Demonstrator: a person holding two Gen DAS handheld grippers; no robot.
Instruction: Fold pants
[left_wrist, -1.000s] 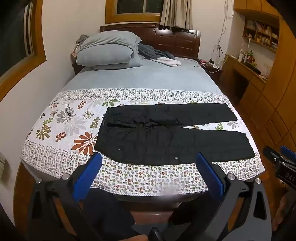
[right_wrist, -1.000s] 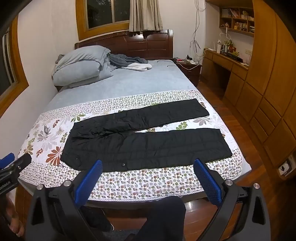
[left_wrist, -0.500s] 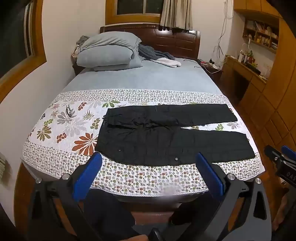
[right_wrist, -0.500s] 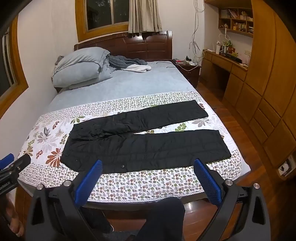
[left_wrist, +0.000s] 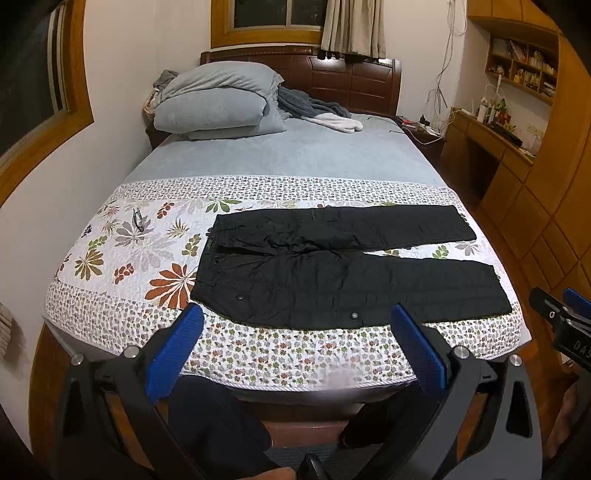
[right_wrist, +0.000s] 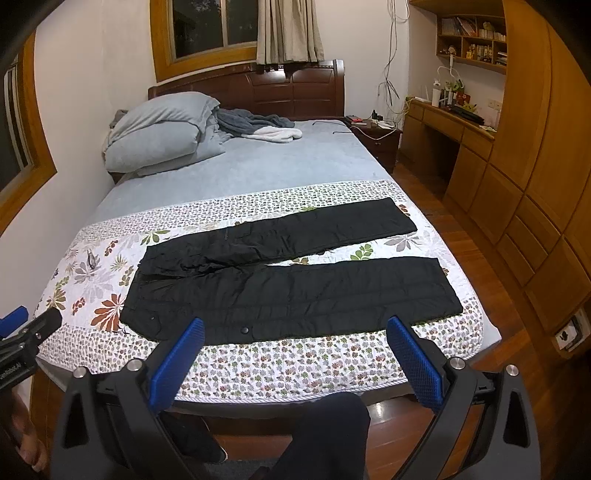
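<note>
Black pants (left_wrist: 332, 269) lie flat on the floral quilt at the foot of the bed, waist to the left, legs spread apart to the right; they also show in the right wrist view (right_wrist: 288, 284). My left gripper (left_wrist: 295, 332) is open and empty, held in front of the bed's near edge, short of the pants. My right gripper (right_wrist: 295, 336) is open and empty, also in front of the near edge. The right gripper's tip shows at the right edge of the left wrist view (left_wrist: 565, 314); the left gripper's tip shows at the left edge of the right wrist view (right_wrist: 26, 332).
The floral quilt (left_wrist: 122, 254) covers the near half of the bed. Grey pillows (left_wrist: 218, 99) and a crumpled blanket (left_wrist: 317, 110) lie by the headboard. Wooden cabinets (right_wrist: 535, 206) and a desk (right_wrist: 450, 125) line the right wall. A wall runs along the left.
Both views have shifted slightly; the bed and pants sit a little lower and nearer in frame. The pants have not moved. Both grippers stay open.
</note>
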